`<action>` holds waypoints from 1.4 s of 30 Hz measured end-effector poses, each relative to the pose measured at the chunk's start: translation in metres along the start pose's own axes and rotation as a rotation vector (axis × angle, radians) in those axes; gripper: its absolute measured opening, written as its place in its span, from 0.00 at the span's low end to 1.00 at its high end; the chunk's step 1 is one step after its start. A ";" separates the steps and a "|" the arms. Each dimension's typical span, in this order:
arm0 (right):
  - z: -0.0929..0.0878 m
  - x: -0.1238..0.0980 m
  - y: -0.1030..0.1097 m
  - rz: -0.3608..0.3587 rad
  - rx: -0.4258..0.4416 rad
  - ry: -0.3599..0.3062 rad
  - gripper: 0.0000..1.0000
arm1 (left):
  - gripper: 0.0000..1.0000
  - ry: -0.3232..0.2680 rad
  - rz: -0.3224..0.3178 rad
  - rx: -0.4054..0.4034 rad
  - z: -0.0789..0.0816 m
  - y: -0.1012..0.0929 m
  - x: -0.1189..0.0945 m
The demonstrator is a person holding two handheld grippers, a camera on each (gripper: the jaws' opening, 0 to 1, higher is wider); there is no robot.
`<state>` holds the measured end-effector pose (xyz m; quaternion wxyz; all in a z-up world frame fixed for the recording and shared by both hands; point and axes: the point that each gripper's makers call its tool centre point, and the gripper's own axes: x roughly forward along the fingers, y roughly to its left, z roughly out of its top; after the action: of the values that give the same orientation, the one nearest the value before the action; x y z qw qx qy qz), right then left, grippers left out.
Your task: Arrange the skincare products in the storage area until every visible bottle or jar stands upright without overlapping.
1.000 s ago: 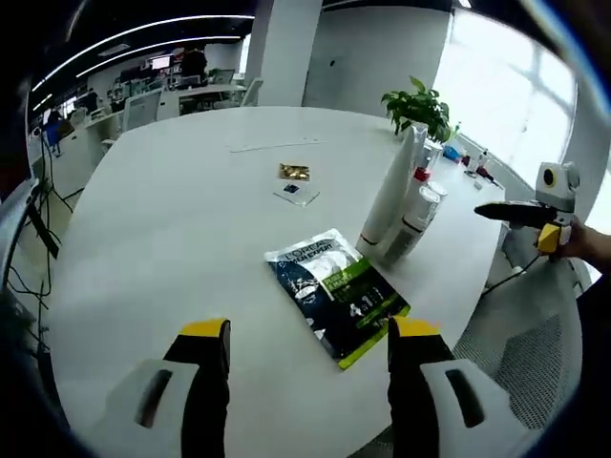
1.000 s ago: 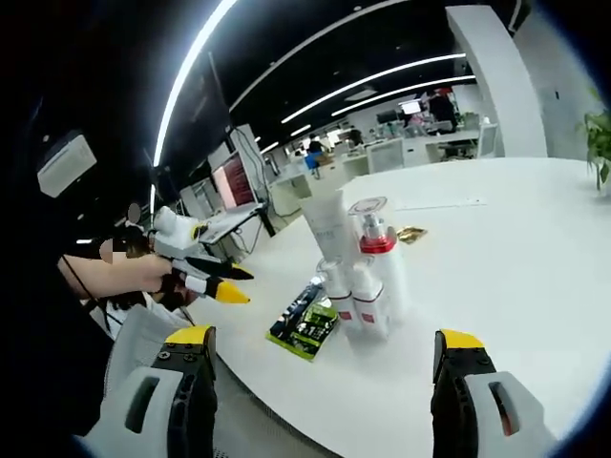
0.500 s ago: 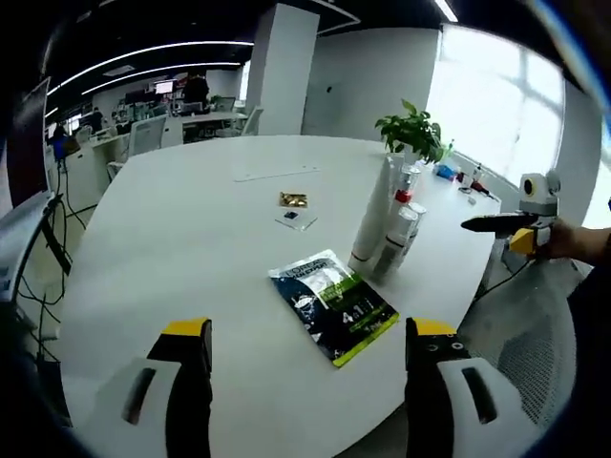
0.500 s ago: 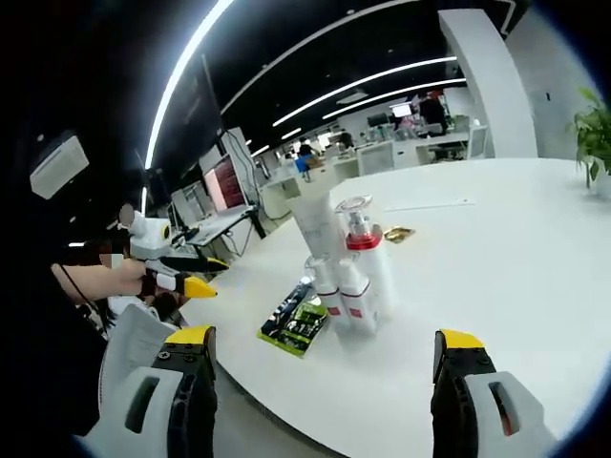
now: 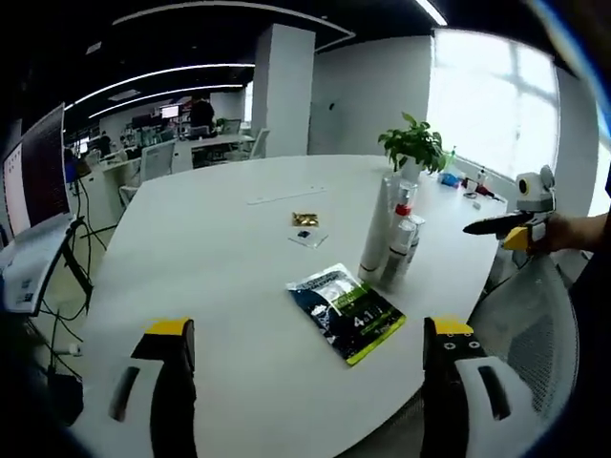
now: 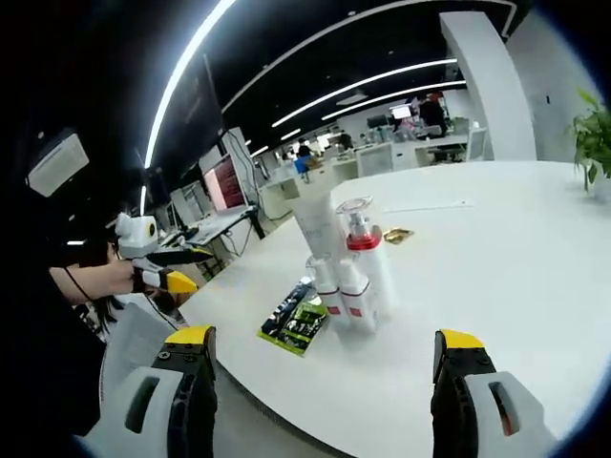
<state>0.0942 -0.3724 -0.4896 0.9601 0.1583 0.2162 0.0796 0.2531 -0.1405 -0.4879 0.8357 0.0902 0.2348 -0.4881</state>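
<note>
Left gripper view: both grippers (image 5: 303, 334) (image 6: 326, 339) gape empty; approach the flat green sachet (image 5: 346, 310) low, sparing the upright bottles (image 5: 391, 239).

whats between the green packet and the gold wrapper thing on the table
In the left gripper view, a small clear square lies just before the gold wrapper; otherwise only bare table separates it from the green packet.

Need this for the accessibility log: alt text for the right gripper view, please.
A tight cluster of upright white skincare bottles stands on a round white table, with a green-and-black sachet lying flat beside it. The right tongs hang open, empty, short of the table edge, while the left tongs are held off the table at left.
</note>
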 end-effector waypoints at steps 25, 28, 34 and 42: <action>0.007 -0.003 0.009 0.013 -0.002 -0.020 0.99 | 0.99 -0.036 0.056 -0.061 -0.004 -0.002 -0.019; 0.007 -0.002 0.009 0.015 0.001 -0.020 0.99 | 0.99 -0.034 0.049 -0.061 -0.004 -0.005 -0.019; 0.006 -0.002 0.009 0.015 0.007 -0.018 0.99 | 0.99 0.009 0.047 -0.034 -0.011 -0.002 -0.015; 0.005 0.001 0.004 0.011 0.020 -0.009 0.99 | 0.99 0.062 0.035 -0.046 -0.014 -0.001 -0.006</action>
<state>0.0966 -0.3694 -0.4840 0.9590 0.1694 0.2120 0.0820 0.2460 -0.1310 -0.4974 0.8384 0.0903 0.2702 -0.4647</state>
